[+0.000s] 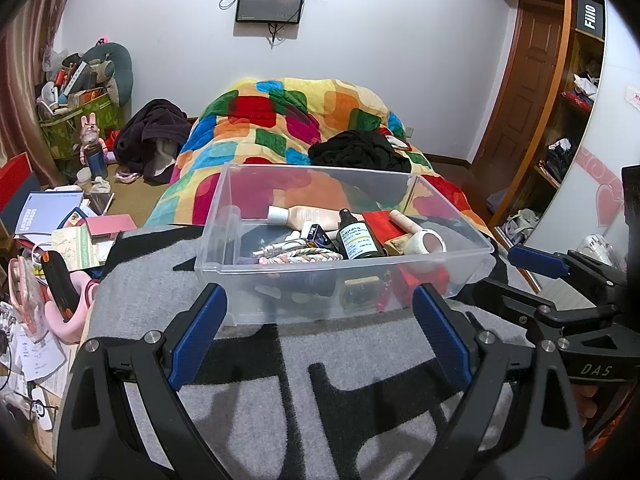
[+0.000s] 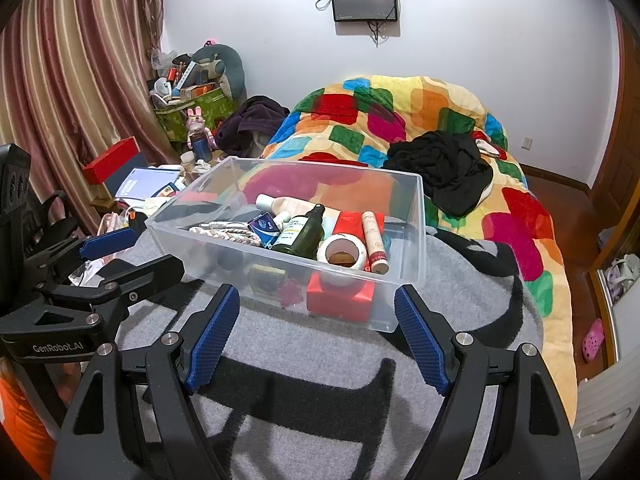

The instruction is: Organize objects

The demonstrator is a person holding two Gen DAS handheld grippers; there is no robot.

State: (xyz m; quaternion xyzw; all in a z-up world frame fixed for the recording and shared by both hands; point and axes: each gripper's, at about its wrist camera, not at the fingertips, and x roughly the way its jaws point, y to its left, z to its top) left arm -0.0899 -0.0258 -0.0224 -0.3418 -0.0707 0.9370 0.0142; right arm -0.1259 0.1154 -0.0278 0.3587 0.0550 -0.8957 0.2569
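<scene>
Ribbed blue tongs [image 1: 320,316] gape before clear plastic bin [image 1: 280,304].

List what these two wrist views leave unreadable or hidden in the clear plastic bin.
- Dark green glass bottle: label print too small, both views.
- Small yellow-edged dark item and red block: blurred through the clear plastic bin's front wall.
- Bin floor: covered by the piled items.
- Right gripper, left gripper: open, hiding nothing inside.

Clear glossy plastic bin [image 1: 224,216] on matt grey woolly blanket [image 1: 240,408].
</scene>
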